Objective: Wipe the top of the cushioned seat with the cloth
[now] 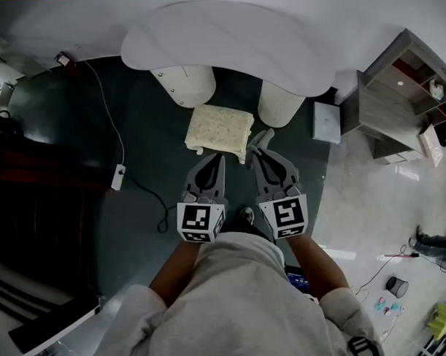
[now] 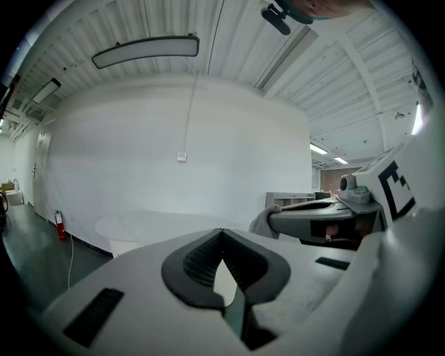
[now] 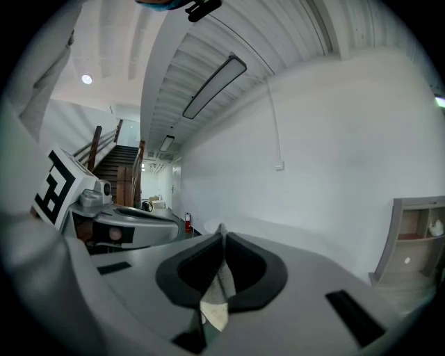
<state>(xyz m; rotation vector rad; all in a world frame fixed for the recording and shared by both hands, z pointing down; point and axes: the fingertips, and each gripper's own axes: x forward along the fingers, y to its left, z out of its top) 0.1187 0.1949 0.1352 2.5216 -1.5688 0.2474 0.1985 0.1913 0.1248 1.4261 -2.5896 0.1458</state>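
The cushioned seat [image 1: 216, 130] is a pale cream square pad on the dark floor, just in front of both grippers in the head view. My right gripper [image 1: 253, 152] is shut on a grey cloth [image 1: 263, 138], which bunches at its tips over the seat's right near corner. A strip of the cloth [image 3: 217, 300] shows pinched between its jaws in the right gripper view. My left gripper [image 1: 220, 158] hovers at the seat's near edge, with its jaws shut and holding nothing [image 2: 222, 230]. Both point level, toward a white wall. The left gripper view also shows the right gripper's cloth [image 2: 260, 221].
A white table [image 1: 225, 35] on two round legs [image 1: 183, 84] [image 1: 281, 102] stands right behind the seat. A white cable and power strip [image 1: 118, 176] lie on the left. A grey box [image 1: 326, 122] and a shelf unit [image 1: 395, 94] stand to the right. Stairs are at far left.
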